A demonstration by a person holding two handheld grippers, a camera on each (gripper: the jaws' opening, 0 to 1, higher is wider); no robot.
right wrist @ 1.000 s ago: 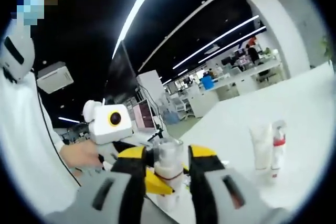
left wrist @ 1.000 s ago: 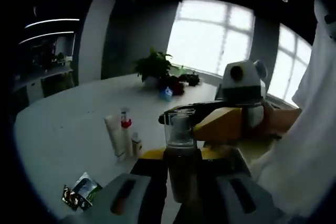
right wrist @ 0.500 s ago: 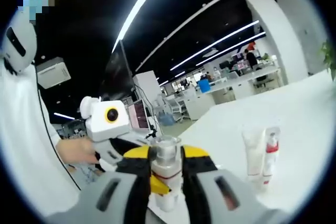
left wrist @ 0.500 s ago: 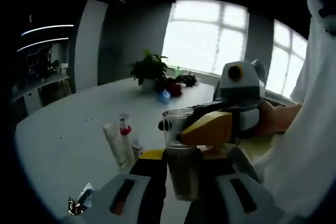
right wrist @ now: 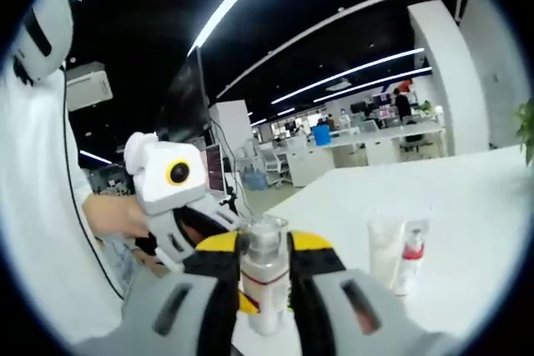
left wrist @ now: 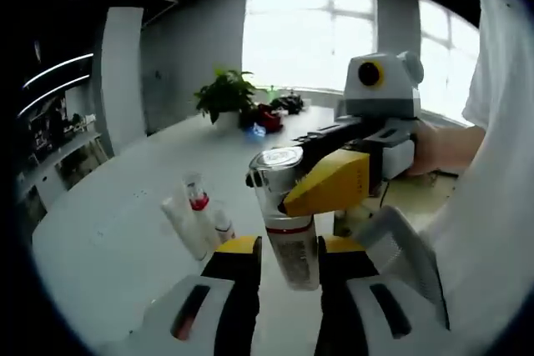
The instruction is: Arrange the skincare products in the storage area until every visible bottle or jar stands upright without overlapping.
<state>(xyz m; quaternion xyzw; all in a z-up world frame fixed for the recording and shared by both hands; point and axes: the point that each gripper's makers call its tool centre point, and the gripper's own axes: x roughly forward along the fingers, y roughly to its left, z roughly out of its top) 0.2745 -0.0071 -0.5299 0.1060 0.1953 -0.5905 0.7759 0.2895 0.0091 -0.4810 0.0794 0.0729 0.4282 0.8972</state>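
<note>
Left gripper view: the left hand-held gripper [left wrist: 288,258], grey with yellow-tipped black jaws, rises from the bottom centre of the frame, its jaws clamped on the lower body of a clear cylindrical bottle with a transparent cap and a thin red band [left wrist: 284,214], held upright above the white desk [left wrist: 108,231]. The right hand-held gripper [left wrist: 334,183] enters from the right of the frame, and its yellow jaw tip lies against the bottle's upper part just under the cap; a person's hand [left wrist: 442,149] grips its body at the right edge, beside a white sleeve [left wrist: 501,164]. On the desk, at lower left of centre, a white squeeze tube [left wrist: 185,224], a slim white spray bottle with a red collar [left wrist: 198,206] and a small white bottle [left wrist: 223,227] stand close together; whether they touch cannot be told. A green potted plant [left wrist: 224,97] stands at the far end of the desk, upper centre, before a bright window. Right gripper view: the right hand-held gripper [right wrist: 265,268] stands at the bottom centre, its jaws closed on the same bottle [right wrist: 264,277] at its neck, with the clear cap projecting above them. The left hand-held gripper [right wrist: 200,231] reaches in from the left. At right of centre the white tube [right wrist: 384,249] and the red-collared spray bottle [right wrist: 409,258] stand side by side on the desk [right wrist: 467,231].
</note>
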